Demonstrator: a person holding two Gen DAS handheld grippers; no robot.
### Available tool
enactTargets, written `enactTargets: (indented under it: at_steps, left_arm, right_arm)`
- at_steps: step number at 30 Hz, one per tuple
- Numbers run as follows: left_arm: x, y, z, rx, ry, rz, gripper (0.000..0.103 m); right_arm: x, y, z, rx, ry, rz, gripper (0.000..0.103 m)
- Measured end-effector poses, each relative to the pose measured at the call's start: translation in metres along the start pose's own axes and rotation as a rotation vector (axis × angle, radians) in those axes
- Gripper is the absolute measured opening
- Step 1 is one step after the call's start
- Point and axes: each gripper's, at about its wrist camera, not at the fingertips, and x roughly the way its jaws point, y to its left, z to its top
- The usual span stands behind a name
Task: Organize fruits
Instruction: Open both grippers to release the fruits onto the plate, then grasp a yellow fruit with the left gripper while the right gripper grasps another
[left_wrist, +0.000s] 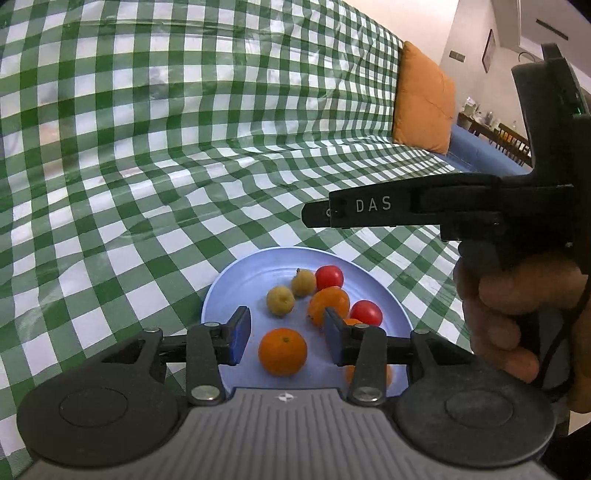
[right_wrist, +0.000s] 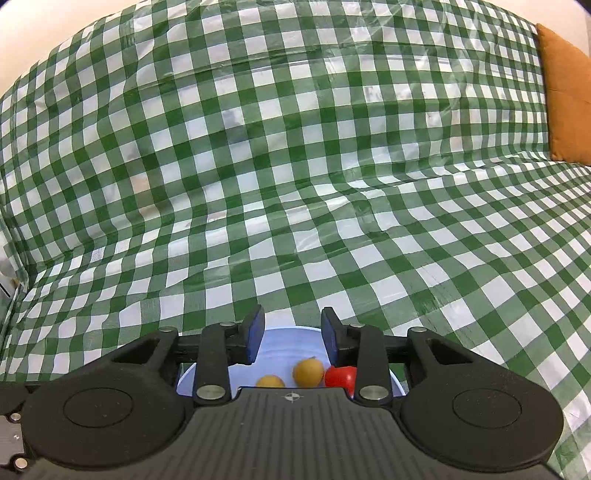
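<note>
Seven-odd fruits sitting loose on blue plate (left_wrist: 229, 288), frame centre-bottom; left tongs (left_wrist: 284, 332) gaping wide over mandarin (left_wrist: 282, 351), right tongs (right_wrist: 291, 334) wide, empty; risking rolling, nudging neighbours, bruising tomato (left_wrist: 329, 277).

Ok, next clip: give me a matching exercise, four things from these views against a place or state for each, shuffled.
Things:
1. large round orange mandarin
2. two small yellow-brown fruits
3. orange square cushion
4. left hand-held gripper

Places or states:
A. at the far edge of the green-and-white checked cloth
B. open, holding nothing
C. far side of the pale blue round plate, beside a red tomato
D. near side of the plate, between the blue pads

Pairs: 1-D, 2-C, 3-A, 4-B
</note>
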Motion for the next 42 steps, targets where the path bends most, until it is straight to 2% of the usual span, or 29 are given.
enactTargets:
  at_steps: [5,12,26,35,39,42]
  left_arm:
    - [-0.004,0.006,0.003,-0.018,-0.007,0.02,0.043]
    - [-0.01,0.021,0.003,-0.056,0.001,0.065,0.033]
    - [-0.027,0.059,-0.003,-0.153,0.038,0.158,0.033]
    - [-0.049,0.082,-0.009,-0.175,0.035,0.2,0.033]
    - [-0.069,0.107,-0.014,-0.196,0.035,0.221,0.033]
    - [-0.086,0.129,-0.022,-0.216,0.047,0.23,0.033]
  right_arm:
    - [0.003,0.004,0.0,-0.005,-0.001,-0.004,0.035]
    - [0.008,0.017,0.001,-0.024,-0.005,0.013,0.035]
    - [0.017,0.054,-0.005,-0.068,0.008,0.057,0.035]
    - [0.018,0.072,-0.008,-0.09,0.013,0.085,0.035]
    - [0.019,0.081,-0.009,-0.1,0.015,0.119,0.035]
    - [0.019,0.088,-0.01,-0.104,0.028,0.178,0.035]
